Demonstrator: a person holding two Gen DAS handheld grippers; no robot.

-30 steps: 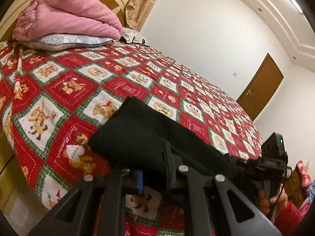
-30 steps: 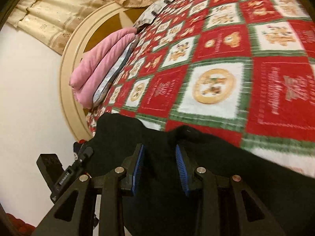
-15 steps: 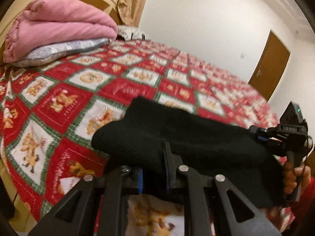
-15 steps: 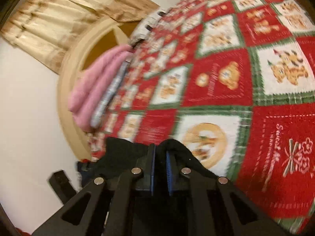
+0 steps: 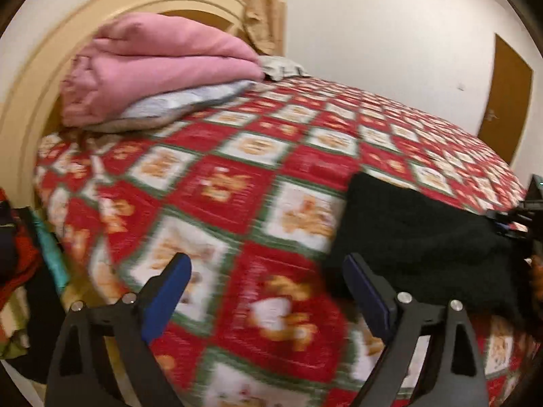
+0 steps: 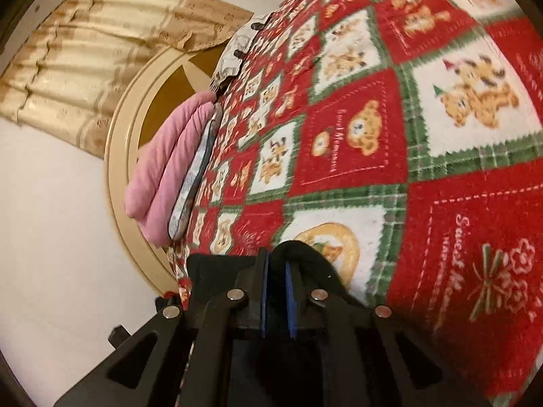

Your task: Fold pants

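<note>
The black pants point(image 5: 417, 240) lie folded on the red, white and green bear-print bedspread point(image 5: 258, 183), near the bed's front edge at the right of the left wrist view. My left gripper point(image 5: 264, 264) has its jaws opening wide just left of the pants, with only bedspread between its blue pads. My right gripper point(image 6: 276, 264) is shut on a raised fold of the black pants point(image 6: 305, 254), which bulges up between and over its pads. The rest of the pants is hidden under that gripper.
A folded pink blanket point(image 5: 156, 68) on a grey pillow point(image 5: 190, 101) sits by the cream headboard point(image 5: 40, 78). A brown door point(image 5: 505, 98) is in the far wall. Coloured clothes point(image 5: 20, 254) hang off the bed's left side. Curtains point(image 6: 85, 68) hang behind the headboard.
My left gripper let go of the pants, opened wide and swung left off them. My right gripper closed on a fold of the pants and shifted across the bed.
</note>
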